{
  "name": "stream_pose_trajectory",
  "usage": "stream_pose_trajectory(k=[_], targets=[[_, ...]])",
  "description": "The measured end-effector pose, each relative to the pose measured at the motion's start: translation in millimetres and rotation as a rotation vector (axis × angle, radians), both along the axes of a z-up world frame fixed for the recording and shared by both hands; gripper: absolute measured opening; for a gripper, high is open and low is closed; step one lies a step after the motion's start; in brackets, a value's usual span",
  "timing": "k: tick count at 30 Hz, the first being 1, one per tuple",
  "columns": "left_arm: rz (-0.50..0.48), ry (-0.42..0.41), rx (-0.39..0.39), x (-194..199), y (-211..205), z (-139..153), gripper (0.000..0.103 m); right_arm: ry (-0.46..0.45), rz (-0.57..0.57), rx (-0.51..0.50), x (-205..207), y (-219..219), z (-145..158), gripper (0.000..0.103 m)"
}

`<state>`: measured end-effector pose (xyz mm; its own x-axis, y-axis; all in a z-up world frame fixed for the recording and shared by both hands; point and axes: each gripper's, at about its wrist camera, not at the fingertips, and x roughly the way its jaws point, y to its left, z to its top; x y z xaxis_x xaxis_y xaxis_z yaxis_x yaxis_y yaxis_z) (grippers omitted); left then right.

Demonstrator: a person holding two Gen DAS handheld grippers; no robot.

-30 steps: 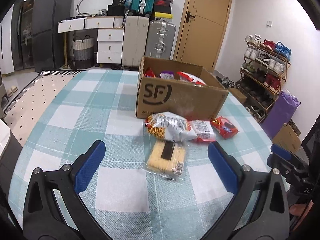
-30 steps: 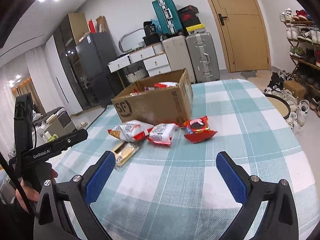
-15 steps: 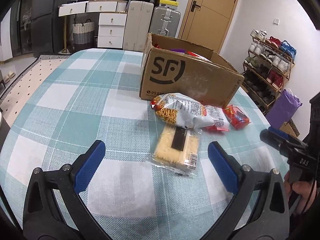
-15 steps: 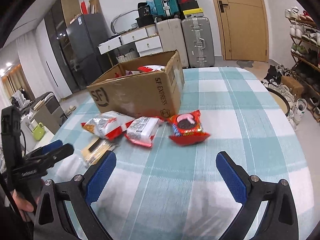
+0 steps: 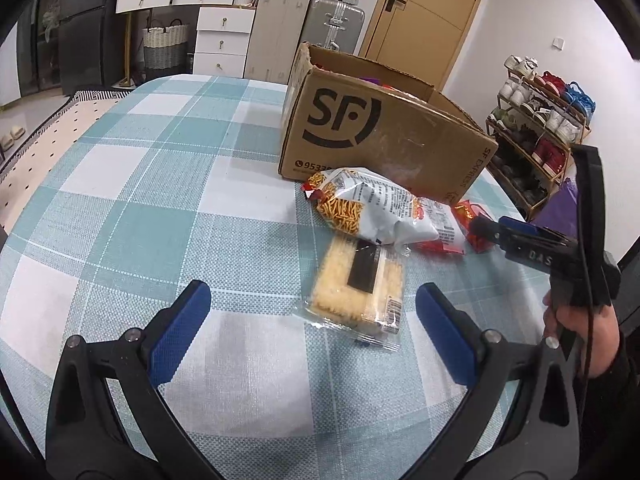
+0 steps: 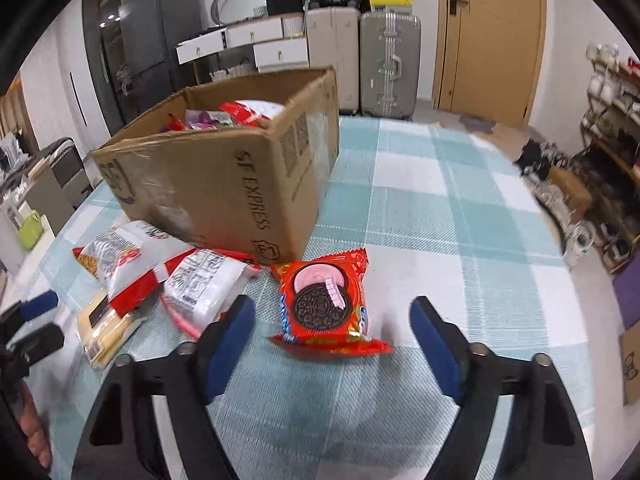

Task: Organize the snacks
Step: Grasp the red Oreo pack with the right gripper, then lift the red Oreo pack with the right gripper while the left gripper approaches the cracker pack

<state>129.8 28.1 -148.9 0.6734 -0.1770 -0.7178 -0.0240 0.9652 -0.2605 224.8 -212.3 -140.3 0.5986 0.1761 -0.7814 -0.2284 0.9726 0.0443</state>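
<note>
While both grippers are hovering over the checked tablecloth (image 5: 132,184), the box (image 5: 384,140) is sitting upright w/ its top open, showing a big "SF" logo and digits "9533…" on the side facing the left cam, and "SF EXPRESS" running down the corner edge in both views. Snack packs are showing inside it in the right view, red, white and purple, print too small to read. Four packs are lying on the cloth just in front of the box: a chip bag (image 5: 368,210) w/ pics of thin fried sticks, a white-and-red pack (image 6: 204,286) w/ a small-print label facing up (unreadable), a clear-wrapped cake (image 5: 358,284) w/ a dark label and barcode, and a red cookie pack (image 6: 326,304) picturing a dark sandwich cookie w/ pink cream; its brand lettering is cut off at the edges. The left gripper (image 5: 312,332) is standing wide apart, nothing held; the cake is lying between its blue pads but slightly ahead, nearer the right pad, not touching either. The right gripper (image 6: 332,344) has just been closing partway, jaws still apart, gripping nothing; the cookie pack is lying just ahead of and between the tips, no contact seen. In the left view the right gripper is reaching in from the right edge, marked "DAS", w/ a hand (image 5: 580,320) on its handle, tip close to the cookie pack. The chip bag is overlapping the cake's far end.
</note>
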Motion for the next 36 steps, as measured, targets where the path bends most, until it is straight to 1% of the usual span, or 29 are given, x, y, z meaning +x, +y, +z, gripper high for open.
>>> stream_pose_trajectory(k=[5,8,10,14,18,20,23,26,29,32,34,36], targets=[[-0.005,0.004,0.006,0.5,0.1,-1.0,0.102,0.050,0.019,-0.002,17.5,4.3,-12.8,0.071],[-0.005,0.008,0.004,-0.9,1.4,-1.7,0.102,0.052,0.028,0.002,20.9,5.9,-15.0,0.065],[-0.003,0.008,0.007,-1.6,0.8,-1.7,0.102,0.052,0.028,0.002,23.0,6.2,-16.4,0.063],[0.001,0.011,0.009,-1.7,0.9,-2.3,0.102,0.046,0.031,0.009,22.2,6.7,-16.6,0.047],[0.003,0.013,0.012,-0.7,0.5,-2.8,0.102,0.046,0.064,0.022,20.9,9.0,-16.6,0.046],[0.002,0.013,0.015,-0.9,0.2,-3.1,0.102,0.041,0.060,0.020,19.7,8.3,-14.9,0.046],[0.009,0.012,0.023,-1.2,-0.2,-2.8,0.102,0.010,0.039,0.044,16.5,1.9,-9.6,0.046],[0.018,0.018,0.031,-1.4,-0.1,-3.0,0.102,-0.042,0.018,0.083,10.5,-7.4,-1.1,0.046],[0.020,0.026,0.040,-0.2,-1.1,-3.9,0.102,-0.113,0.015,0.115,0.0,-12.3,9.9,0.046],[0.024,0.033,0.047,0.9,-1.5,-4.5,0.102,-0.215,0.029,0.137,-18.4,-13.7,23.7,0.046],[0.023,0.030,0.045,0.2,-1.5,-4.2,0.102,-0.225,0.044,0.146,-29.7,-11.6,26.5,0.046],[0.014,0.029,0.042,0.5,-2.0,-3.9,0.102,-0.226,0.057,0.181,-40.6,-10.7,29.4,0.046]])
